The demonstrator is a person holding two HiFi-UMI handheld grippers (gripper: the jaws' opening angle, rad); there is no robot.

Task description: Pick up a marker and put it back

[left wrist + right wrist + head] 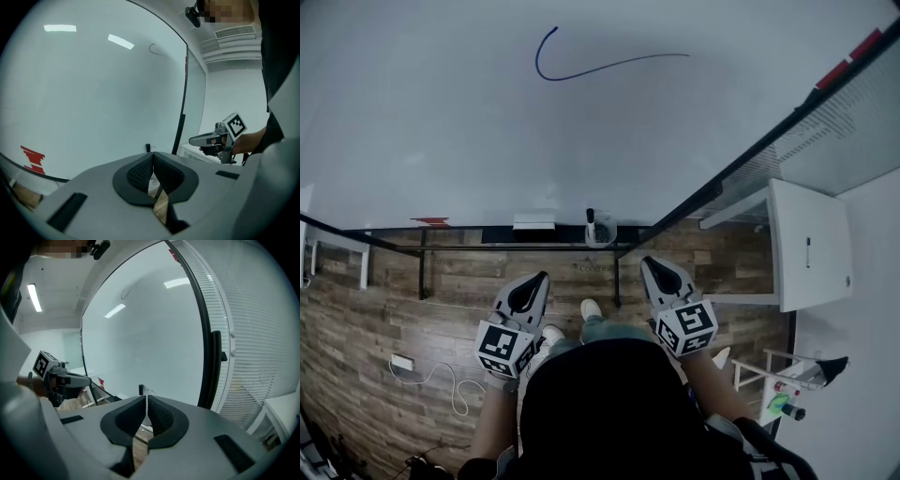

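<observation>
Glossy white whiteboard [487, 112] ahead keeps a slim dark marker [591, 217] upright in its ledge cup [602, 234], while grey left tool [540, 279] and right tool [649, 263] hover back, pressed together, empty.

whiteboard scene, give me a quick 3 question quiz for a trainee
1. True or false: the right gripper holds the marker.
2. The marker is: A upright at the whiteboard's bottom edge, B lying flat there, C between a gripper's jaws.
3. What colour is the line drawn on the whiteboard?
Key: 1 false, its jaws are shut on nothing; 2 A; 3 blue.
</observation>
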